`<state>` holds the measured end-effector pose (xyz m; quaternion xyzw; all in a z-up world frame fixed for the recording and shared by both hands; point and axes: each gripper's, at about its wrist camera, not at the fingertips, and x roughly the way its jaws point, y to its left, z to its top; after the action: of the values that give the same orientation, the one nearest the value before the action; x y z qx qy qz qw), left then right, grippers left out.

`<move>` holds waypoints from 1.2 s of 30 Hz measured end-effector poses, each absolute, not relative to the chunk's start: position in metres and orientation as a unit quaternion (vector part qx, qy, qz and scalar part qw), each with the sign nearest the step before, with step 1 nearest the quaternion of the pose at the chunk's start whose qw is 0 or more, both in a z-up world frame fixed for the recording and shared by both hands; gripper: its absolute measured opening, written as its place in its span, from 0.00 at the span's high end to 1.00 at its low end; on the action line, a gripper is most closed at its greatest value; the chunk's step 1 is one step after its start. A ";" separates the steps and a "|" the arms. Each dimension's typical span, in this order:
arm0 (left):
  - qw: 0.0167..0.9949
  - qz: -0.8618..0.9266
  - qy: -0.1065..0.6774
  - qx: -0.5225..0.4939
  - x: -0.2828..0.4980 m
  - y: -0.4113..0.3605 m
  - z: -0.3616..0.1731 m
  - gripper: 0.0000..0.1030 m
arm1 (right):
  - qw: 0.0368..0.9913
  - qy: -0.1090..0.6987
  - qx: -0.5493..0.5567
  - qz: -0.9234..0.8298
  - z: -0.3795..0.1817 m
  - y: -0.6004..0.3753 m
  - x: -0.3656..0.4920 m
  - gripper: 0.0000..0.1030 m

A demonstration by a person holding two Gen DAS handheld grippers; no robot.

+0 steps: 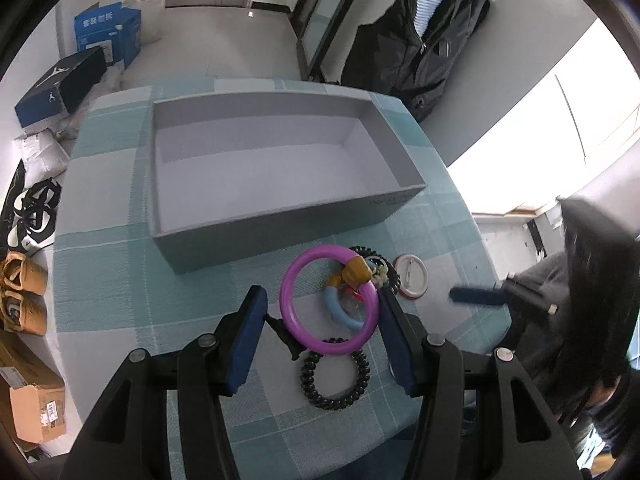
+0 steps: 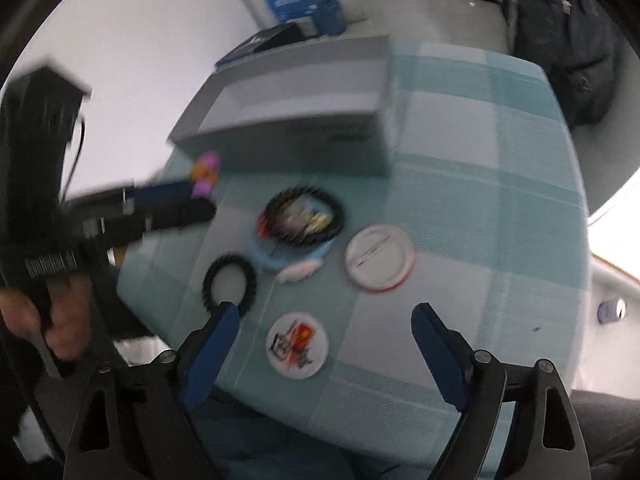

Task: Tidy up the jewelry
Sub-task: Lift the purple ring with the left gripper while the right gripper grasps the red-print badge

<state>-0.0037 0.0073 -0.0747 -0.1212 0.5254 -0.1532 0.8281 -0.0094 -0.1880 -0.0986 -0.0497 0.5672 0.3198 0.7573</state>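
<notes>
A purple ring bracelet with an orange charm (image 1: 328,300) sits between the fingers of my left gripper (image 1: 320,308), lifted above the table; the jaws stand wide and I cannot tell if they grip it. Under it lie a blue bracelet (image 1: 340,308) and a black coil hair tie (image 1: 334,380). An empty grey box (image 1: 276,168) stands behind. My right gripper (image 2: 324,320) is open and empty, over a printed round badge (image 2: 297,345). A white badge, back up (image 2: 380,258), a black coil tie (image 2: 229,280) and a second coil (image 2: 304,216) on the blue bracelet lie ahead.
The table wears a teal checked cloth (image 1: 104,208). The white badge also shows in the left wrist view (image 1: 412,276). A black backpack (image 1: 424,40) leans at the back right. Shoe boxes (image 1: 60,84) and shoes (image 1: 24,292) lie on the floor to the left.
</notes>
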 end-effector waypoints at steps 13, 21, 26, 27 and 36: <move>0.838 -0.138 0.503 -0.159 -0.004 0.022 -0.065 0.51 | 0.763 0.539 -0.169 0.314 -0.108 -0.151 -0.048 0.37; 0.839 -0.135 0.499 -0.171 -0.003 0.025 -0.063 0.51 | 0.768 0.513 -0.225 0.311 -0.128 -0.136 -0.073 0.38; 0.840 -0.135 0.495 -0.176 -0.003 0.029 -0.061 0.51 | 0.770 0.503 -0.227 0.321 -0.133 -0.127 -0.088 0.59; 0.840 -0.135 0.494 -0.178 -0.004 0.030 -0.060 0.51 | 0.771 0.503 -0.224 0.321 -0.132 -0.129 -0.085 0.59; 0.849 -0.137 0.478 -0.182 -0.006 0.033 -0.051 0.51 | 0.770 0.528 -0.155 0.322 -0.116 -0.153 -0.062 0.60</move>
<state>-0.0063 0.0328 -0.0507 -0.1824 0.4776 -0.1365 0.8486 -0.0619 -0.1527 -0.1157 -0.1548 0.5284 0.3215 0.7703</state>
